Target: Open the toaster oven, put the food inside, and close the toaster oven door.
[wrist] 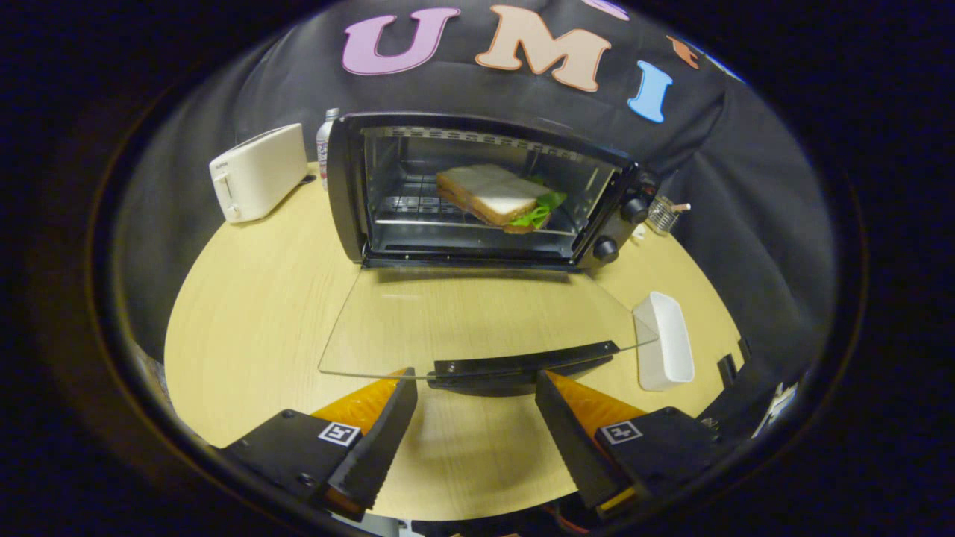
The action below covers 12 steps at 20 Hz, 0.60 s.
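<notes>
A black toaster oven (351, 186) stands at the back of the round wooden table (254, 313), its glass door (477, 321) folded down flat toward me. A sandwich (496, 195) with white bread and green lettuce lies on the wire rack inside. The door's dark handle (522, 367) runs along its near edge, just ahead of my fingers. My gripper (477, 384) is open, with one fingertip (403, 388) at each side of the handle's middle and nothing pressed between them.
A white toaster (257, 173) stands left of the oven, with a bottle (325, 145) behind it. A white rectangular dish (664, 339) lies right of the open door. A small wire holder (662, 214) sits beside the oven's knobs (619, 227).
</notes>
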Tool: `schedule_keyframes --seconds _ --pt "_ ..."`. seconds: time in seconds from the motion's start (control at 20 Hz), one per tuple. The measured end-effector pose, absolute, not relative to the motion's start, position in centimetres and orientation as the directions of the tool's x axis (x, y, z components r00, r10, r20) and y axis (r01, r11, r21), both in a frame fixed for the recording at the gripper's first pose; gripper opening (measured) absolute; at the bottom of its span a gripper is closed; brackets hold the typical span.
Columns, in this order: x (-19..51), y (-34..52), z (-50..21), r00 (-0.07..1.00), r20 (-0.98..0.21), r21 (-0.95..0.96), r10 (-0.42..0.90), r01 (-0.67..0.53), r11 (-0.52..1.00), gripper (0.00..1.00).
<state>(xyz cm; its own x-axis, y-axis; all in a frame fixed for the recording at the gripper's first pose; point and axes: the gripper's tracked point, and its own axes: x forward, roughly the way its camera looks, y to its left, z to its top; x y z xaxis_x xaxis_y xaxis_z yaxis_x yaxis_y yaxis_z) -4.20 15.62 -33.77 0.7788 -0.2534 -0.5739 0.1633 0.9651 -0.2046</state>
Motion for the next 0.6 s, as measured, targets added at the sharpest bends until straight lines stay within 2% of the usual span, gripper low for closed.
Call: schedule_keyframes --seconds 0.4,0.6 --pt "-1.9 15.5 -27.9 0.849 -0.471 -0.189 -0.240 0.169 0.967 1.00" --pt "-1.2 14.9 -27.3 0.841 -0.472 -0.262 -0.264 0.152 0.953 1.00"
